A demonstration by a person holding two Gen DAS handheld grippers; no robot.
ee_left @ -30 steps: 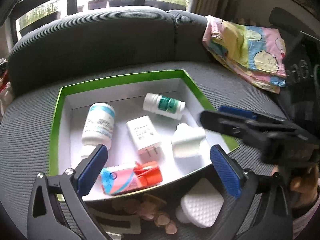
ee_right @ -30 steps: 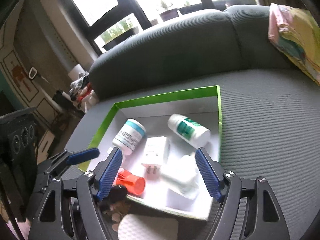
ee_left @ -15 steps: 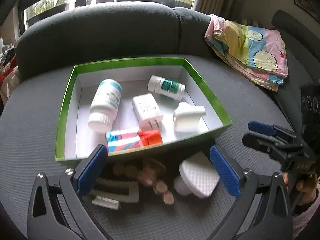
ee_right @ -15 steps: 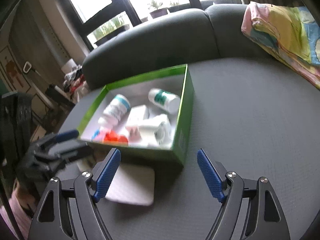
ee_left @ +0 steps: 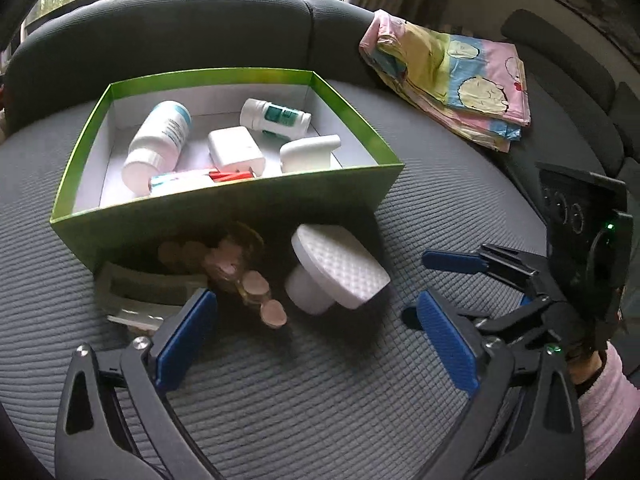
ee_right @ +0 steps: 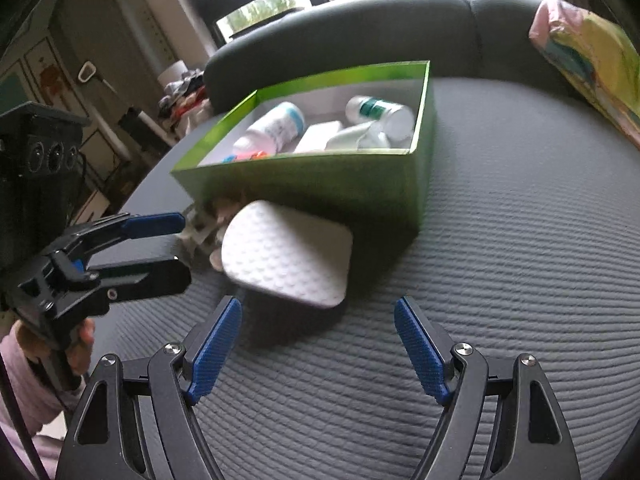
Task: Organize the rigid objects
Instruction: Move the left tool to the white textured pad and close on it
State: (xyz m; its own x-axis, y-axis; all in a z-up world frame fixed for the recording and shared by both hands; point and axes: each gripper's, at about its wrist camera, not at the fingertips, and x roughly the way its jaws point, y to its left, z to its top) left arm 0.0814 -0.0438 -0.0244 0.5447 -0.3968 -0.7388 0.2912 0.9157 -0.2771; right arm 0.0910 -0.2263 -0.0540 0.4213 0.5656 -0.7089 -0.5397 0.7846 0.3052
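Note:
A green box (ee_left: pixel 240 216) (ee_right: pixel 320 180) sits on the grey sofa seat. It holds two white pill bottles (ee_left: pixel 158 140) (ee_left: pixel 276 116), a white charger (ee_left: pixel 234 150), a white holder (ee_left: pixel 308 152) and a red-capped tube (ee_left: pixel 192 180). In front of the box lie a white textured pad on a stub (ee_left: pixel 340 266) (ee_right: pixel 284 254), a string of wooden beads (ee_left: pixel 248 280) and a pale flat packet (ee_left: pixel 144 292). My left gripper (ee_left: pixel 312 340) is open just before these. My right gripper (ee_right: pixel 318 344) is open just before the white pad.
A folded pastel cloth (ee_left: pixel 452 76) (ee_right: pixel 592 60) lies at the back right of the seat. The sofa backrest (ee_left: pixel 168 28) rises behind the box. Cluttered furniture (ee_right: pixel 60 100) stands to the left of the sofa.
Both grippers have pulled back and down from above the box to the seat in front of it. They stayed open. The pad, beads and packet have come into fuller view.

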